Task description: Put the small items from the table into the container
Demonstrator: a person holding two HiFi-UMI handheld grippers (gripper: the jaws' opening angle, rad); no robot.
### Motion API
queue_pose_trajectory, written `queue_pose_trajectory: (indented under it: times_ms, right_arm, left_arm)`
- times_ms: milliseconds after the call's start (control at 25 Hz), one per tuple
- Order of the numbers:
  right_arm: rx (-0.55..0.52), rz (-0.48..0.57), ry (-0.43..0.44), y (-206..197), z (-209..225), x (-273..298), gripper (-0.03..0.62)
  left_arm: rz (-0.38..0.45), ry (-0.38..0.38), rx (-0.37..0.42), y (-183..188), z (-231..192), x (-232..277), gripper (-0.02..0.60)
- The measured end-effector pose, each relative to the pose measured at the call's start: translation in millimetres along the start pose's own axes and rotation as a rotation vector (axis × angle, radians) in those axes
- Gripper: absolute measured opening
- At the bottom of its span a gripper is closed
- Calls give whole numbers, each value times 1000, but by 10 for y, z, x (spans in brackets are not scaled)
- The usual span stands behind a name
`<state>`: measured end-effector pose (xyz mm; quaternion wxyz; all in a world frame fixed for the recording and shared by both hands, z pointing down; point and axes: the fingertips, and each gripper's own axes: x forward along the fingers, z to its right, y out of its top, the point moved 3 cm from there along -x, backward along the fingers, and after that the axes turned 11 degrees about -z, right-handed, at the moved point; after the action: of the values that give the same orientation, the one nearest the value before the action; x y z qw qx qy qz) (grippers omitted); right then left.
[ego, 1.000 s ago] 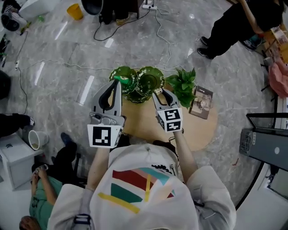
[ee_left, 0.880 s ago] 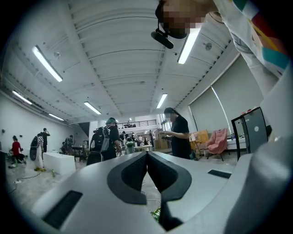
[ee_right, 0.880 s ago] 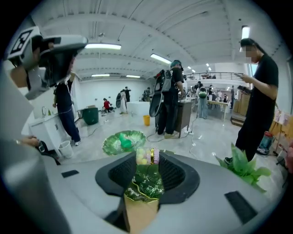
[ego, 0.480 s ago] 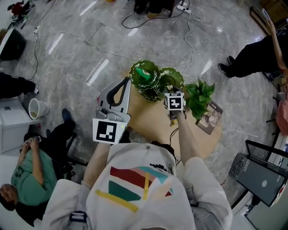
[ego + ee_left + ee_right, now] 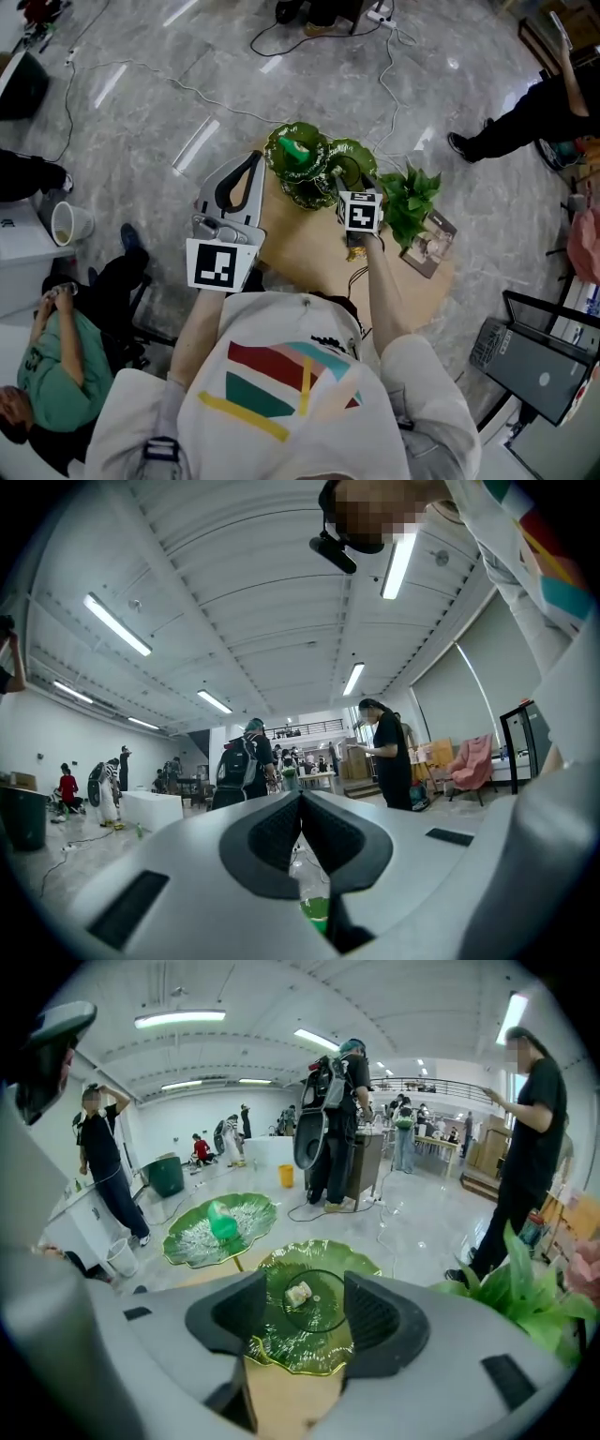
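Note:
Two green leaf-shaped glass dishes stand at the far side of the round wooden table. The left dish holds a green item. A small pale item lies in the right dish. My right gripper hangs over that dish, tilted down. Its jaws are opening and stand apart on either side of the pale item, which rests in the dish untouched by the pads. My left gripper is level at the table's left edge, shut with nothing in it.
A potted plant stands right of the dishes, with a booklet beyond it on the table. Cables run over the floor. People stand and sit around. A paper cup is at the left.
My right gripper went forward and down over the right dish. My left gripper drew back to the left from the left dish, where the green item stays.

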<state>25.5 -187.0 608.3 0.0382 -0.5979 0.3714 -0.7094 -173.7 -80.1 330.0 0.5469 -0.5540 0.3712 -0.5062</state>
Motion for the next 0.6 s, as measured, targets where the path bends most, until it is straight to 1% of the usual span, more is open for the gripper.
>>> queue_pose_trajectory:
  times_ms: [80,120,200,240,280,360,440,520,600]
  right_arm:
    - [36,45,-23,28,15,-263,244]
    - [47,70,-21,44,-7,-414,244]
    - [59,131,10,80,-85,-749,239]
    - [68,176,23,108,-114,-941,59]
    - [81,232,33,145,-137,-1144,11]
    - [106,338,42,228,-169,-1533,11]
    - [124,410,27,290,-173,-1853,11]
    - [134,454,12,323,-158,-2092,11]
    - [136,484,-9,349,-123,-2266,11]
  left_arm:
    - [17,-18,-14,50,7,25,8]
    - [26,-23,-22,69,3,33,8]
    - [42,-35,-32,79,7,51,8]
    - [47,-47,-34,68,25,62,8]
    - [48,-64,-35,50,51,76,8]
    - [58,-96,-38,37,98,121,8]
    - [79,-111,-28,72,125,172,8]
    - [84,-126,-12,91,155,214,8]
    - [86,-139,-12,108,177,253,8]
